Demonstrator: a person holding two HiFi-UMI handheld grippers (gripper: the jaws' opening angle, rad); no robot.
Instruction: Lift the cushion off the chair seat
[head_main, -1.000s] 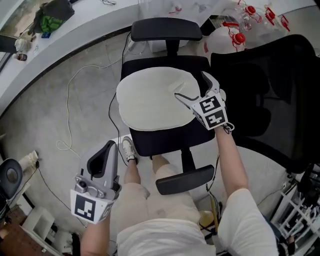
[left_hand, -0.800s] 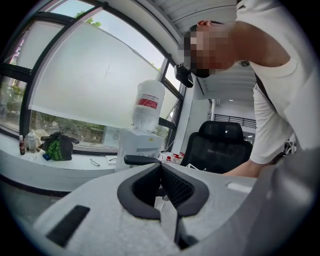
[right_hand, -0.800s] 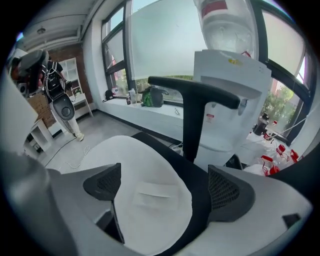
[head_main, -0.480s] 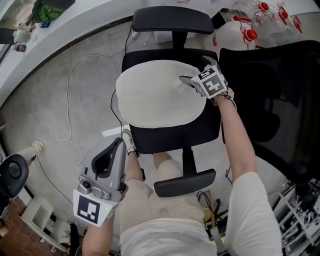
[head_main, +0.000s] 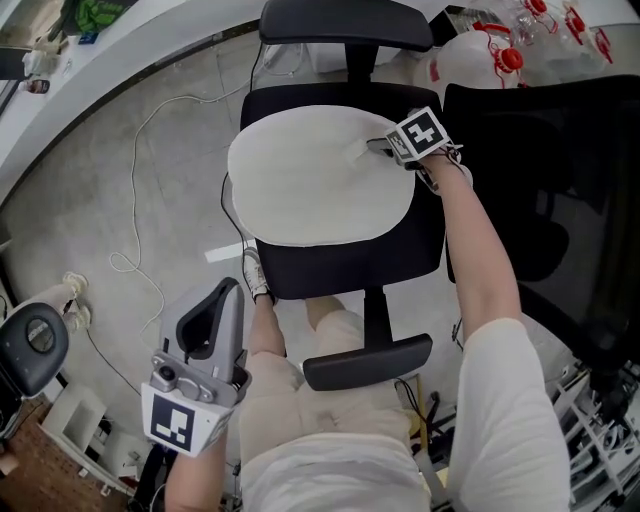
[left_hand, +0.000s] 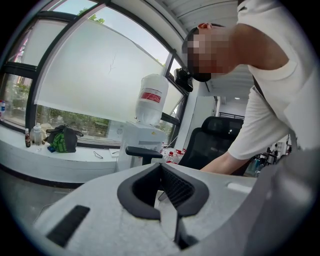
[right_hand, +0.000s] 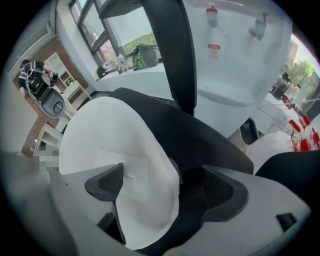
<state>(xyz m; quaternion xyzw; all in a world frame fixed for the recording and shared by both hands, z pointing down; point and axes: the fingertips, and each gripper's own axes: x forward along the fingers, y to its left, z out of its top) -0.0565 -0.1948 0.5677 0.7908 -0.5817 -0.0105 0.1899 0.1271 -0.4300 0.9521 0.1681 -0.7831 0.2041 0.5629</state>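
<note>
The white cushion (head_main: 315, 175) lies flat on the black chair seat (head_main: 350, 265). The right gripper (head_main: 385, 145) sits at its far right edge, jaws spread with the raised rim between them but not pinched. Next it likely must close, then lift. The left gripper (head_main: 222, 300), pressed together and empty, hangs near the person's leg.

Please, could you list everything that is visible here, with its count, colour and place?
cushion: one, white, on the chair seat
office chair: one, black, centre
second chair: one, black, right
water jugs: several, white with red caps, top right
cable: one, white, floor at left
left gripper: one, grey, shut and empty, bottom left
right gripper: one, grey, jaws apart around the cushion's right edge
</note>
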